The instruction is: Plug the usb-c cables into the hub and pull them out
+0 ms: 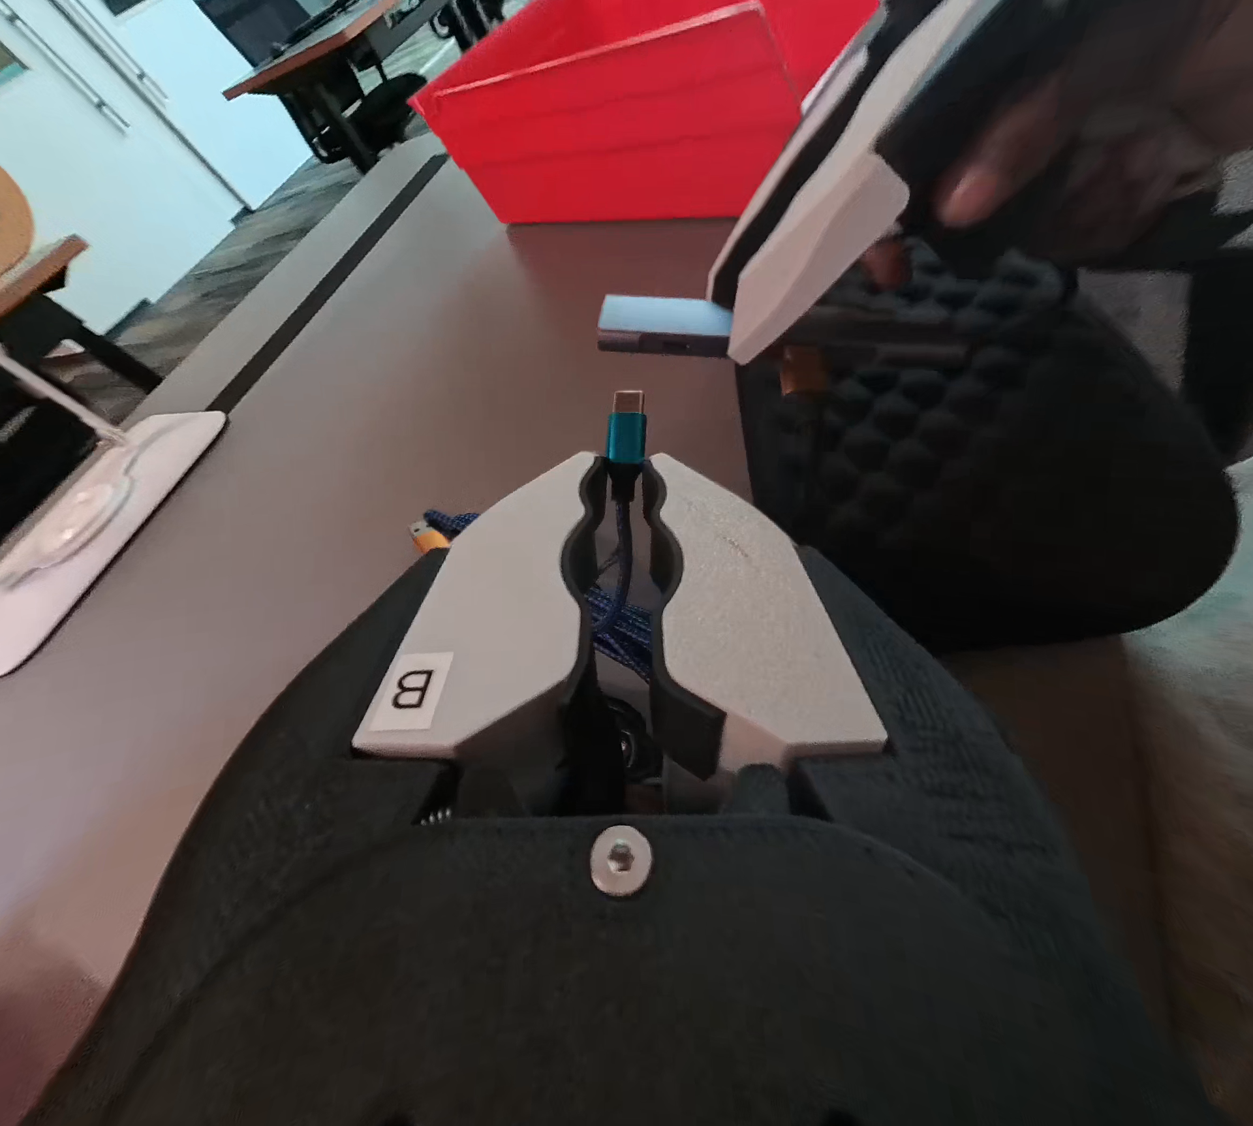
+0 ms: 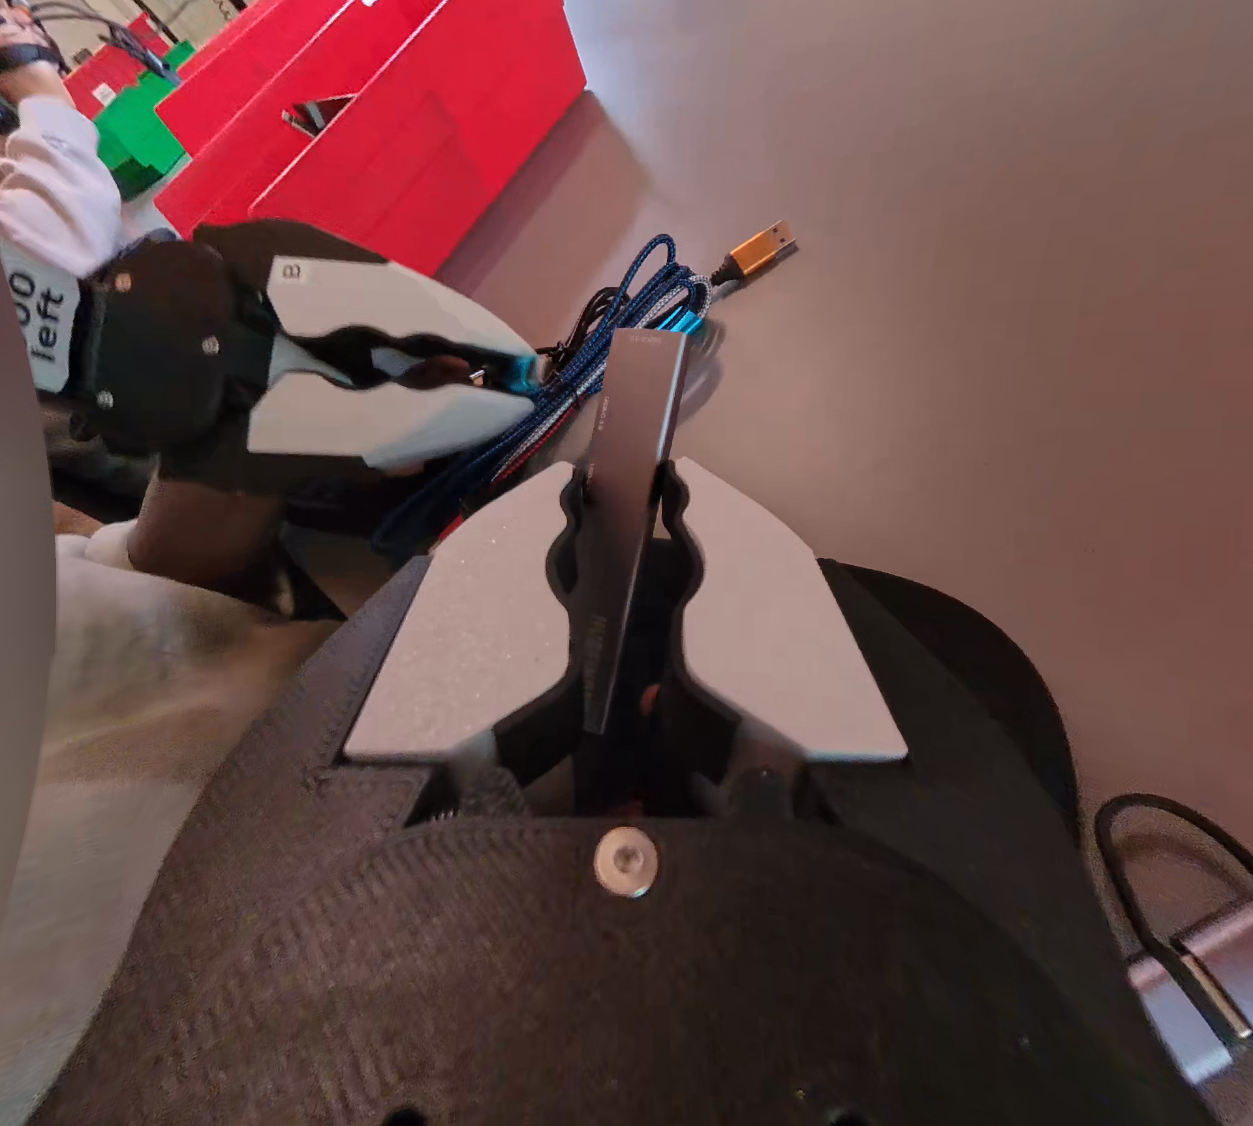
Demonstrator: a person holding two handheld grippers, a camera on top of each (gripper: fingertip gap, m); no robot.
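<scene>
My left gripper (image 1: pixel 622 463) is shut on a teal usb-c plug (image 1: pixel 626 425) of a blue braided cable; the metal tip points at the hub a short gap away. My right gripper (image 2: pixel 622 469) is shut on the flat grey hub (image 2: pixel 637 415) and holds it above the table. In the left wrist view the hub (image 1: pixel 661 324) sticks out leftward from the right gripper (image 1: pixel 729 324), its port side facing the plug. In the right wrist view the left gripper (image 2: pixel 529 395) comes in from the left with the teal plug (image 2: pixel 523 374) beside the hub. A bundle of braided cables (image 2: pixel 651 293) lies behind.
Red bins (image 1: pixel 610 103) stand at the far side of the dark table (image 2: pixel 949 212). An orange usb-a plug (image 2: pixel 759 249) lies on the table; it also shows in the left wrist view (image 1: pixel 427 537). A white monitor base (image 1: pixel 88 517) sits at left. Another cable (image 2: pixel 1152 890) lies at bottom right.
</scene>
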